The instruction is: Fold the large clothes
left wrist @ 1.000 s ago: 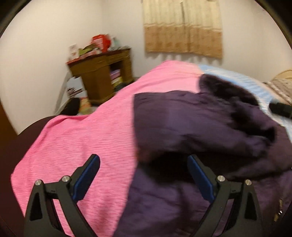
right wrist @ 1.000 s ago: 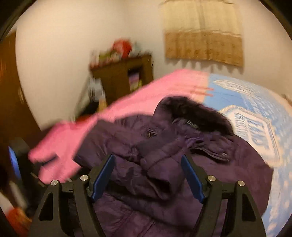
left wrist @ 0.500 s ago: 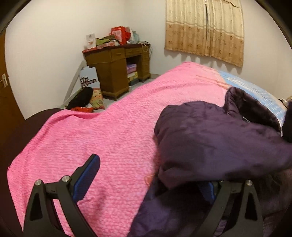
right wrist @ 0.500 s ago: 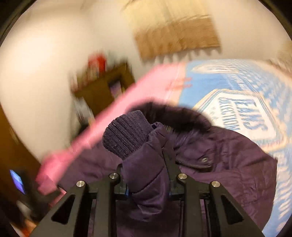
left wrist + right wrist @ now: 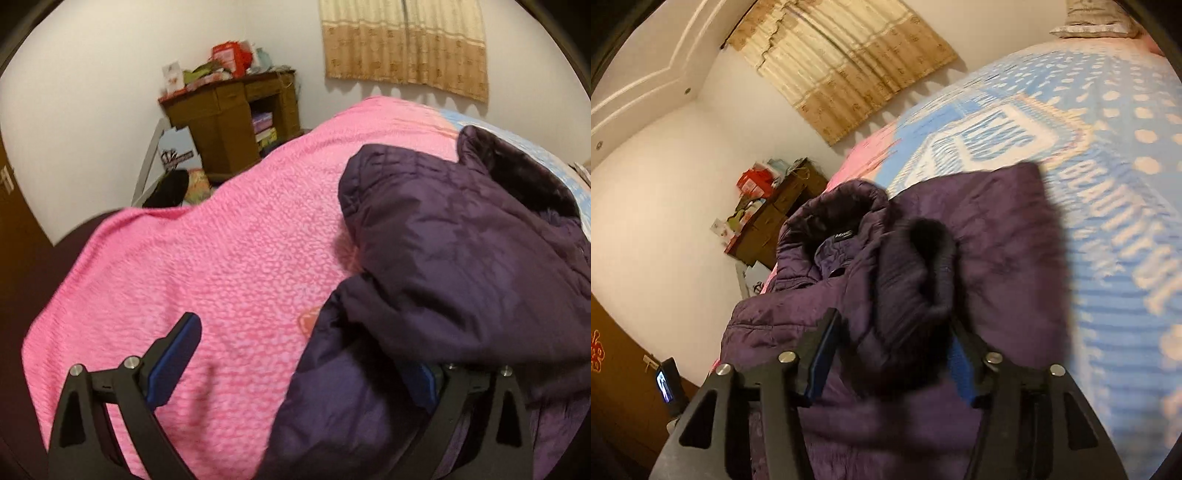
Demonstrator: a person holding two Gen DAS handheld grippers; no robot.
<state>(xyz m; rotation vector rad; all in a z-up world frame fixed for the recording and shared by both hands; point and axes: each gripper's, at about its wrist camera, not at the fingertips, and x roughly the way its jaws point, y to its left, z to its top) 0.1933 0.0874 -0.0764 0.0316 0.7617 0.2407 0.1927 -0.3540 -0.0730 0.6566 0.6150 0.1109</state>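
A dark purple padded jacket point(image 5: 461, 258) lies on the bed, partly over the pink blanket point(image 5: 221, 258) and, in the right wrist view, partly over the blue printed sheet point(image 5: 1108, 166). The left claw point(image 5: 295, 354) stands wide apart, its right finger under a jacket fold. The right claw point(image 5: 890, 354) has just been opening; its jaws stand apart with the fur-trimmed sleeve cuff point(image 5: 923, 266) loose between them. A wooden desk point(image 5: 236, 118) stands far left.
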